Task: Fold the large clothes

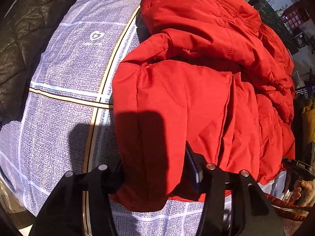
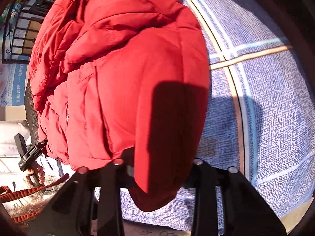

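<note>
A puffy red jacket (image 1: 196,90) lies bunched on a blue-and-white checked sheet (image 1: 65,74). Its near hem corner fills the space between the fingers of my left gripper (image 1: 155,177), and the pads press into the padded cloth. In the right wrist view the other near corner of the red jacket (image 2: 128,68) sits pinched between the fingers of my right gripper (image 2: 161,173). Both grippers point steeply down at the sheet (image 2: 265,108). Each view shows the other tool at its edge, held by a hand (image 1: 297,188) (image 2: 37,175).
A black quilted leather-like surface (image 1: 21,39) borders the sheet on the left. Behind the jacket stand a dark metal railing (image 2: 19,35) and cluttered shelves (image 1: 295,19). Bare sheet lies to the left in the left wrist view and to the right in the right wrist view.
</note>
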Tool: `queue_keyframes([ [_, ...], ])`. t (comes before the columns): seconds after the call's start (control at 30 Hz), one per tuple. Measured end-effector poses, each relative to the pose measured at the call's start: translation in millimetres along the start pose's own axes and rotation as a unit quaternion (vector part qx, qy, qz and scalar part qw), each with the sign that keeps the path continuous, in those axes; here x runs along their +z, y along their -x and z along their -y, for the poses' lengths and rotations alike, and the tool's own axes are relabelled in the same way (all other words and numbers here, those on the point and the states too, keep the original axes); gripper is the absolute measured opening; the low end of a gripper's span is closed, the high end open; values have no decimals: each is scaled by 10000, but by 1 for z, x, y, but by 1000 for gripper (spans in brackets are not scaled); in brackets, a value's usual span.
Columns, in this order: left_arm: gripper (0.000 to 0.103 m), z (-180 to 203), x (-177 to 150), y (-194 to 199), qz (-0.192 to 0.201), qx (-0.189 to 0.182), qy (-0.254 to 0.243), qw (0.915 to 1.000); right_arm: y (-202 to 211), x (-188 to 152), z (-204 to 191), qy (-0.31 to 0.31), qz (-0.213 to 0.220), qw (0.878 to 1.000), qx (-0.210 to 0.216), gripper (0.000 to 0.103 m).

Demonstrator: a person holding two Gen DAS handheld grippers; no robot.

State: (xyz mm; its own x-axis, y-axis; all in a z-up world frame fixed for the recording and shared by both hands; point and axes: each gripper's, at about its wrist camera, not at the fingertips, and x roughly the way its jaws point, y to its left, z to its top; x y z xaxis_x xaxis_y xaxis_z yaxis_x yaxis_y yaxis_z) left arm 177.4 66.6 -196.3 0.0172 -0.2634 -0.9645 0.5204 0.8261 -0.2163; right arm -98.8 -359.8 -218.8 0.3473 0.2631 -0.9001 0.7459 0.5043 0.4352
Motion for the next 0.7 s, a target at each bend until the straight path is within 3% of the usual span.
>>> queue_keyframes([
  [0.2,15,11,-2,21,160,-165,-196,9995,23,-10,-4,98,241,9993,259,14],
  [0.4,12,13,-19,50,179,-307,-649,9973,53,-35,-10,336,257,9984,364,13],
  [0.5,12,11,-37,52,-65,-48,-981,9951,54,-57,1,269,13,9992,311,13],
  [0.6,12,19,-65,46,-216,443,-1478,9878,49,-82,23,50,-207,9995,240,13],
  [0.7,17,17,-84,40,-219,827,-1575,9838,41,-92,33,-105,-321,9992,226,17],
])
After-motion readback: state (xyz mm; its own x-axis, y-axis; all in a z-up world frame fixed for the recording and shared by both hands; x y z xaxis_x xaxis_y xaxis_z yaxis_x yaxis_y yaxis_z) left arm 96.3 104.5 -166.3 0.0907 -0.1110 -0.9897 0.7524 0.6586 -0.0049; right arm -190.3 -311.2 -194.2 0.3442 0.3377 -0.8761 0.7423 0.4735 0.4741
